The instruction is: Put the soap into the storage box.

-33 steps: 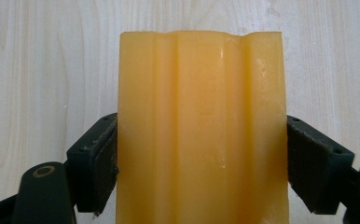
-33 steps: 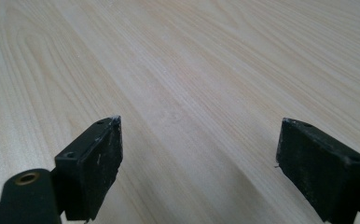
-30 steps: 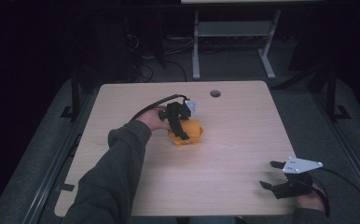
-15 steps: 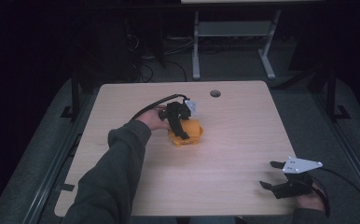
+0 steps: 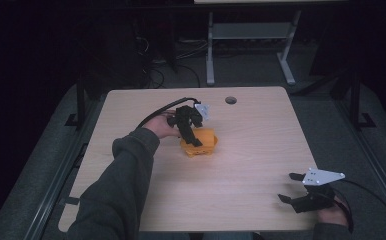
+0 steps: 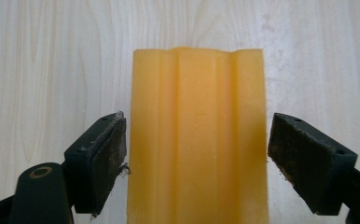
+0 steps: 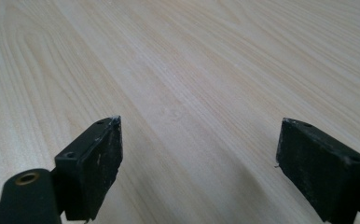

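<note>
Little had shifted over the last second: our left hand had stayed at the block and our right had stayed parked at the near edge, with the block in the same spot.

We saw the orange ribbed plastic block [image 6: 197, 135] lying flat on the pale wood-grain table [image 5: 261, 150], a little toward ten o'clock from the table's middle. In the left gripper view its long axis ran straight from six to twelve o'clock, away along the line of the jaws, with raised ridges running the same way. Our left gripper [image 5: 193, 132] hung directly over it, jaws spread wide and straddling its two long sides. The pad at nine o'clock sat just beside the block's edge, perhaps touching it; the pad at three o'clock stood a little apart. So the block lay dead ahead and between the jaws, and we judged that closing across its short width was all the grasp would need, with no turn of the wrist.

Our right gripper [image 5: 301, 192] rested well apart, near the table's five o'clock corner, also wide open with nothing between its pads but bare wood. The left hand was plainly the nearer one.

A round cable hole [image 5: 230, 100] sat near the far edge at twelve o'clock.
</note>
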